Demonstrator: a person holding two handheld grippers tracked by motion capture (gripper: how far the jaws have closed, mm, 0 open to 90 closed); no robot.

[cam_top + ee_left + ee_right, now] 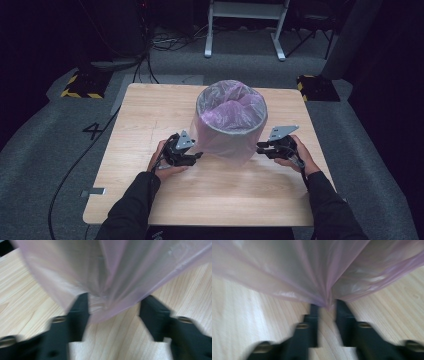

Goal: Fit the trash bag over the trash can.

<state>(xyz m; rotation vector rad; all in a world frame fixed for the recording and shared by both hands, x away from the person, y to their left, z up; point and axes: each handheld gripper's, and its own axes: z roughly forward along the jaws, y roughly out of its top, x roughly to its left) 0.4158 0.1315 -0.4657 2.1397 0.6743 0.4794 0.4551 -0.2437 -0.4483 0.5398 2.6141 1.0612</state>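
The pale wooden table (pixel 215 195) carries a round grey waste bin (pixel 231 136) near its middle, lined with a thin, translucent pinkish-purple plastic bag (pixel 231 109) whose rim is folded over the bin's mouth and whose skirt hangs down the outside wall almost to the tabletop. Judging from this, the lining is largely done: the bag sits inside, its edge is turned over all round, and what remains looks like pulling the loose skirt down and smoothing it at the two sides. The person's hands come in from the near edge, one at each side of the bin. The left gripper (pixel 196 156) sits low at the bin's left flank; in the left gripper view its jaws stand wide apart with the hanging bag (pixel 110 285) sagging between them, one jaw just brushing the film, and nothing pinched. The right gripper (pixel 261 148) is at the right flank; in the right gripper view its jaws stand close together, a narrow gap between them, at a gathered fold of the bag (pixel 327 301), but blur leaves it unclear whether the pads actually press the film.
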